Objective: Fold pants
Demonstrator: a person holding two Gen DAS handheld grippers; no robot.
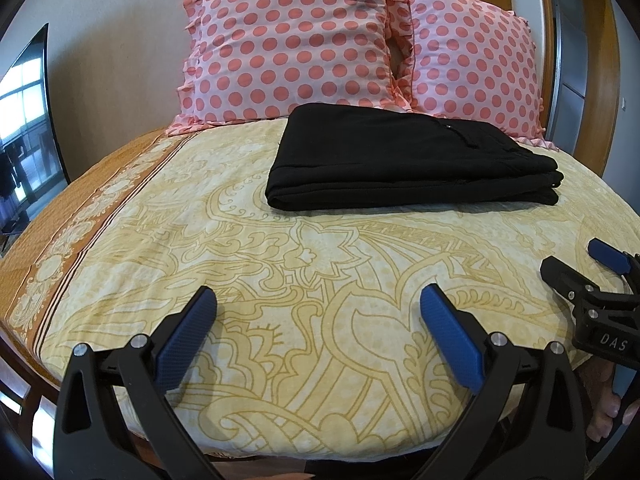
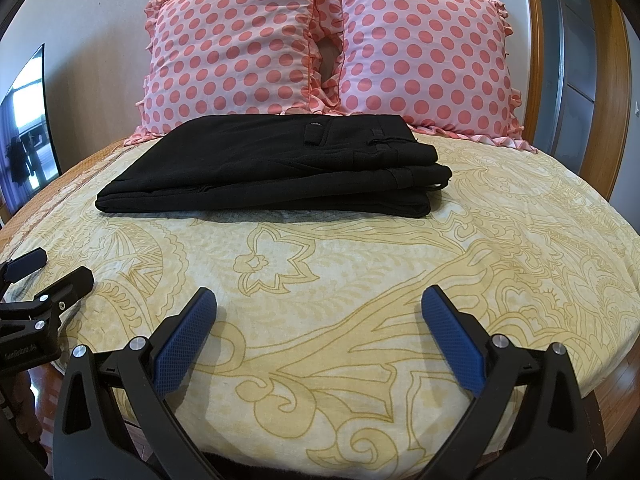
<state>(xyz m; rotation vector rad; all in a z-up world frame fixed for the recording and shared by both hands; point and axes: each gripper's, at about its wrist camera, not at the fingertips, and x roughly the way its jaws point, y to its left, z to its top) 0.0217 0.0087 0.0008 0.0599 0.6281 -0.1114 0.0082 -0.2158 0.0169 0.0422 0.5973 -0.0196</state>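
Right gripper body: white letters "DAS" are showing on its black housing in the left wrist view, cut off at the frame edge.
Left gripper body: a line of small pale print is running along its black side in the right wrist view, too blurred to read.
Elsewhere: no other text is showing.

bedspread yellow paisley | two polka-dot pillows upright | television left
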